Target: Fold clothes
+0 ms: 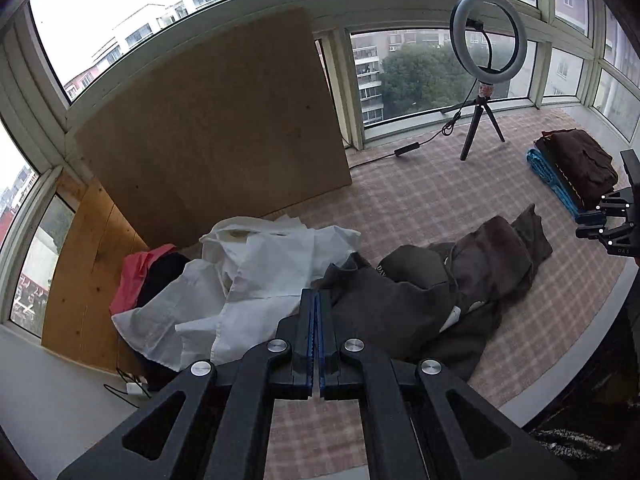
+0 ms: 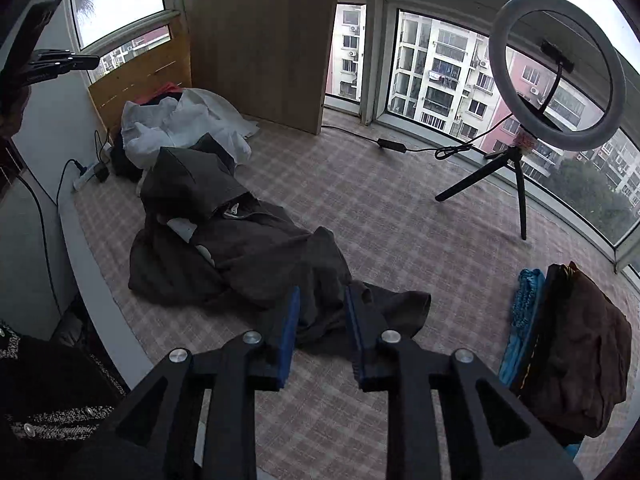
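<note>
A crumpled dark grey hooded garment [image 1: 432, 280] [image 2: 240, 248] lies on the checked cloth surface [image 1: 420, 188] [image 2: 380, 208]. A heap of white clothes [image 1: 256, 276] [image 2: 184, 124] lies beside it, with a pink item [image 1: 138, 276] behind. My left gripper [image 1: 318, 300] is shut and empty, held above the edge where the white and grey clothes meet. My right gripper [image 2: 322, 300] is open and empty, its fingers either side of the grey garment's near end, above it. The right gripper also shows at the right edge of the left wrist view [image 1: 612, 220].
A stack of folded clothes, brown [image 1: 576, 164] [image 2: 580, 344] on blue [image 2: 524, 320], sits at the right. A ring light on a tripod [image 1: 486, 72] [image 2: 552, 92] with its cable stands by the windows. Wooden boards [image 1: 212, 128] [image 2: 260, 44] lean at the back. A power strip [image 2: 90, 172] lies at the left.
</note>
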A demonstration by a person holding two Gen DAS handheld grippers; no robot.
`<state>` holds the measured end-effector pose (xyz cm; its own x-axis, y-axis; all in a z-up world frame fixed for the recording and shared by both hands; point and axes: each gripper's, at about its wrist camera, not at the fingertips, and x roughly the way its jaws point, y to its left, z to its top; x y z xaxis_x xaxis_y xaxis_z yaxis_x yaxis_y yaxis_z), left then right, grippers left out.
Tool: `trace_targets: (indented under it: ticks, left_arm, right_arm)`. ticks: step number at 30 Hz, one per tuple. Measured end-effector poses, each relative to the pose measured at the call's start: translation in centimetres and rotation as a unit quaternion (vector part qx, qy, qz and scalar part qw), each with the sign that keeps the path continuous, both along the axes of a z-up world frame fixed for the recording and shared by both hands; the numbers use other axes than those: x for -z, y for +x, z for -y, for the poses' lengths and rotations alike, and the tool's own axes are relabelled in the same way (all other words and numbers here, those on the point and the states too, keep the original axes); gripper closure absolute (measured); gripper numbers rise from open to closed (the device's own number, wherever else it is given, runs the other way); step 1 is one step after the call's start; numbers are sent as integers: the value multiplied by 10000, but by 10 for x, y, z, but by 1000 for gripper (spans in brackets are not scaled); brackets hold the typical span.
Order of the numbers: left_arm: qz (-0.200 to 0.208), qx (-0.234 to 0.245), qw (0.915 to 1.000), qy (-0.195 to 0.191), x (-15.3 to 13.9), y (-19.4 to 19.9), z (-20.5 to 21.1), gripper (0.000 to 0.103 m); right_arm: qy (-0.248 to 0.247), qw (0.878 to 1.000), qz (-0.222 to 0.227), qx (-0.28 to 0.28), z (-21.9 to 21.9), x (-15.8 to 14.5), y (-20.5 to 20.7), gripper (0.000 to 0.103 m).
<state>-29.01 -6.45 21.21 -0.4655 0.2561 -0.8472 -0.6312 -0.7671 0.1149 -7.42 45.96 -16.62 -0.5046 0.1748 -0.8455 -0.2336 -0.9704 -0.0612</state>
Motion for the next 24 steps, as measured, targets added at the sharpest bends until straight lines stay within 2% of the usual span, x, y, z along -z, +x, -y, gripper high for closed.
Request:
trace_targets:
  ticks: [3, 6, 8, 10, 16, 20, 22, 24]
  left_arm:
    - [442, -65, 9990, -35, 37, 5, 15, 103]
    - [607, 460, 9970, -168, 55, 23, -2, 97]
    - [608, 955, 9931, -319, 67, 37, -27, 72]
    - [592, 1449, 9865, -480, 80, 48, -54, 62]
    - [383, 2355, 9636, -1204, 115, 45, -122, 61]
    - [175, 2851, 9441, -1649, 141, 31, -148, 57]
    - [384, 3004, 9395, -1598, 151, 24, -156, 58]
    - [539, 3060, 9403, -1389, 156, 21, -163, 65]
  right_arm:
    - [-178, 9992, 327, -118, -11, 43, -17, 80]
    - [-504, 9982, 304, -76, -41, 51, -40, 75]
    - [-837, 9962, 221, -71, -61, 52, -57, 60]
    - [-1105, 9936, 175, -173, -73, 56, -72, 59]
    - [-1194, 9902, 488, -539, -81, 78, -102, 59]
    - [-1251, 9870, 693, -738, -83, 90, -112, 59]
    - [-1306, 9852, 755, -816, -85, 94, -115, 59]
    - [-1410, 9835, 739, -857, -90, 95, -116, 59]
